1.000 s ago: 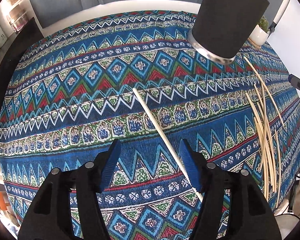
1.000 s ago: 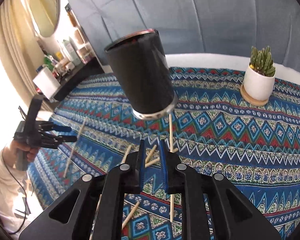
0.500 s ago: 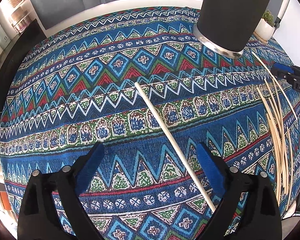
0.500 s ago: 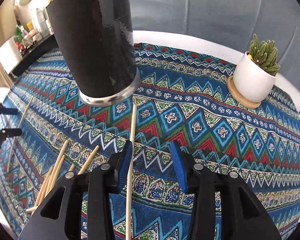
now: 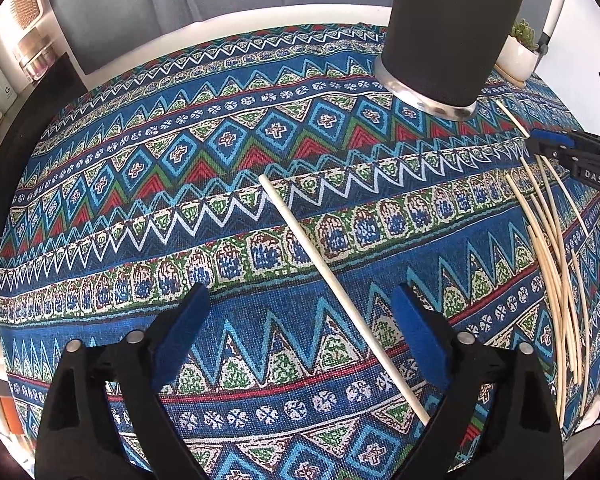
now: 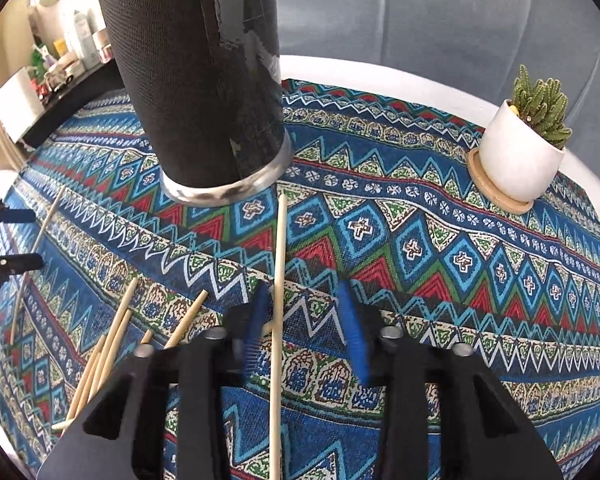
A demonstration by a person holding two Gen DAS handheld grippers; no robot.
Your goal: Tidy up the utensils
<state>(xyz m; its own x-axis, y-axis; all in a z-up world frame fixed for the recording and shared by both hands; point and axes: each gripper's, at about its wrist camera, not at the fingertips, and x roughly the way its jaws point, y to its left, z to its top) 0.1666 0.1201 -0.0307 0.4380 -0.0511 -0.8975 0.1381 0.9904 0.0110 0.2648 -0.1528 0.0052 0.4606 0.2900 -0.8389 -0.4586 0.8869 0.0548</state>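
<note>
left gripper (image 5: 300, 334) fingers spread wide around pale thin wooden chopstick (image 5: 340, 292) | right gripper (image 6: 306, 330) fingers parted, straddling another (image 6: 278, 300) | judging: light, stiff, rolling; gripping mid-shaft

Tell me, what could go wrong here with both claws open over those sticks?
The left gripper straddles a single chopstick lying flat on the patterned cloth; thin and round, it may roll or slip as the fingers close. The right gripper has one chopstick near its left finger, so it could be nudged aside. The tall black holder stands close ahead and might be knocked.
</note>
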